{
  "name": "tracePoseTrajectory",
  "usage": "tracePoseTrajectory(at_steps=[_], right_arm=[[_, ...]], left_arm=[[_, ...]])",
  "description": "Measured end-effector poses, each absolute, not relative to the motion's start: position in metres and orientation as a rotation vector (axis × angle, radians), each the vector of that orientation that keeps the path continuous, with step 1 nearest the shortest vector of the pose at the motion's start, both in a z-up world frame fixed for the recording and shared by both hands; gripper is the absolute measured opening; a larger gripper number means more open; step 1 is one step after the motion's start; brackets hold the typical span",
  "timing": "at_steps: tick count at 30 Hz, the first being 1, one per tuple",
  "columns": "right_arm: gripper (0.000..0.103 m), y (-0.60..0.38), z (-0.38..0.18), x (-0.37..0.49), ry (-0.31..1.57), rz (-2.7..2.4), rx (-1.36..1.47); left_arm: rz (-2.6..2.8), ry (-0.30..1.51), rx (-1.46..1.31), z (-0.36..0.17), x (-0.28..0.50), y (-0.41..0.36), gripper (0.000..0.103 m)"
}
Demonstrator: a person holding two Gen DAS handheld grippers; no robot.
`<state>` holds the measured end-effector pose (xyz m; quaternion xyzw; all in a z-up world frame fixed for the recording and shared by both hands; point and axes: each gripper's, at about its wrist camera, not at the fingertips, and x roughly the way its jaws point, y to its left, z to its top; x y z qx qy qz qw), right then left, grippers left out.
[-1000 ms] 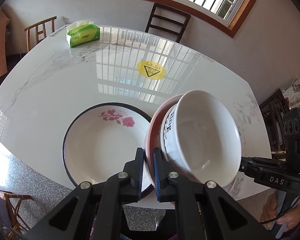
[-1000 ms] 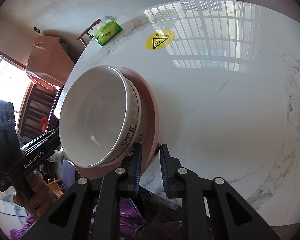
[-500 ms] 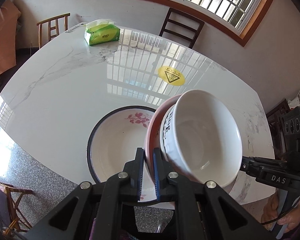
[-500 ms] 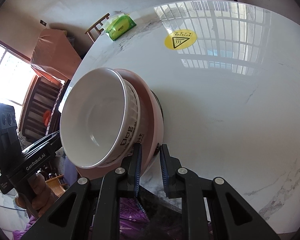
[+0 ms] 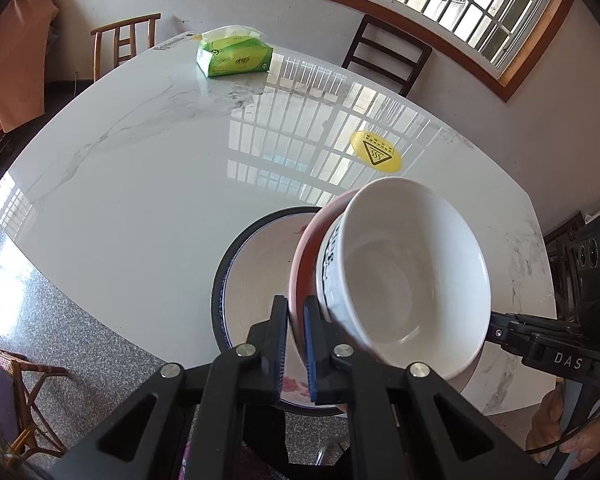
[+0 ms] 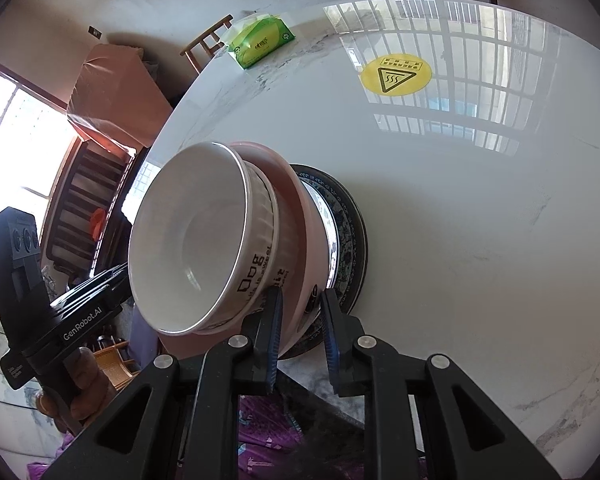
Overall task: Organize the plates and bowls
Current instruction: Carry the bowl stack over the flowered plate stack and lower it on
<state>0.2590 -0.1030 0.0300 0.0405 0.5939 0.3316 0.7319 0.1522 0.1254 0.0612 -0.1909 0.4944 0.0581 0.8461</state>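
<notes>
Stacking nears its finish: in the left wrist view, the left gripper (image 5: 296,346) clamps the rim of a pink plate (image 5: 300,276) carrying a white bowl (image 5: 404,280), above a floral black-rimmed plate (image 5: 252,276) on the marble table (image 5: 140,168). Right wrist view: the right gripper (image 6: 300,336) pinches the pink plate's opposite rim (image 6: 300,216); lowering remains.

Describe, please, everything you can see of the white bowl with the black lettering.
The white bowl looks like glossy ceramic, empty, with a ribbed outer wall bearing black lettering that includes "Dog". It is nested in a pink bowl, and both tilt in the view. The left gripper and right gripper clamp the pink bowl's rim from opposite sides, holding the pair over a flowered, dark-rimmed plate on the marble table.
</notes>
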Motion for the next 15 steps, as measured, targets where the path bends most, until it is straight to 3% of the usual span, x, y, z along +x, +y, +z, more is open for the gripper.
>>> tracePoseTrajectory(at_steps=[15], right_arm=[[0.020,-0.086,0.016,0.259,1.336,0.750,0.104]], left_arm=[[0.162,1.030,-0.411,0.050,0.146,0.140,0.006]])
